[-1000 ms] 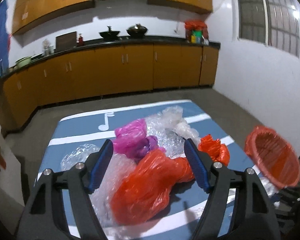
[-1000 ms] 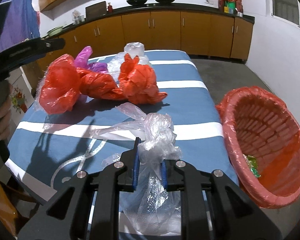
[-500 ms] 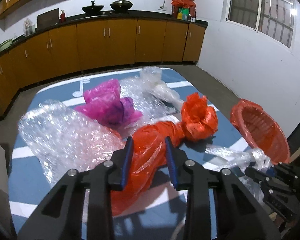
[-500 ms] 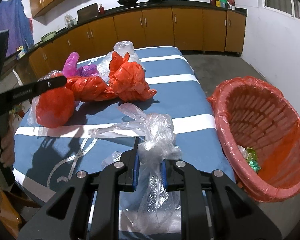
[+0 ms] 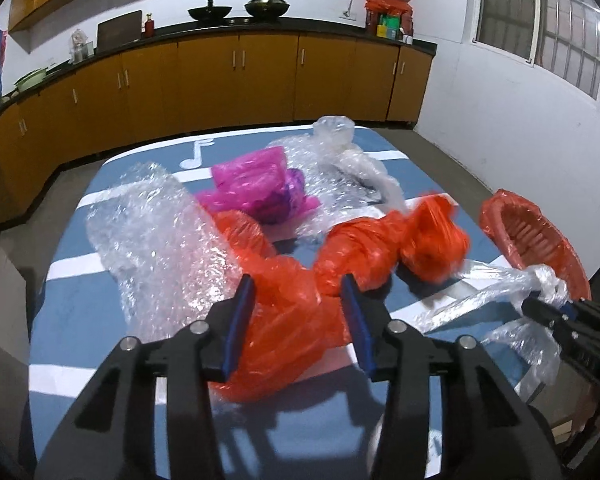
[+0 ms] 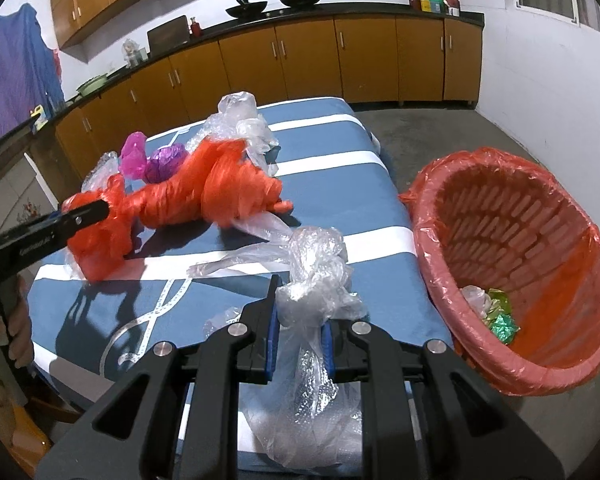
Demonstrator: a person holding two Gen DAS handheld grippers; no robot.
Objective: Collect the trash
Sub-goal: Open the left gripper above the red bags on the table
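From the left wrist, the left tongs (image 5: 296, 300) are spreading, with the orange plastic bag (image 5: 300, 300) between their blue pads on the blue striped tabletop (image 5: 80, 320). From the right wrist, the right tongs (image 6: 300, 326) pinch a knotted clear plastic bag (image 6: 316, 280) at the tabletop's near edge, just beside the orange-lined basket (image 6: 512, 264).
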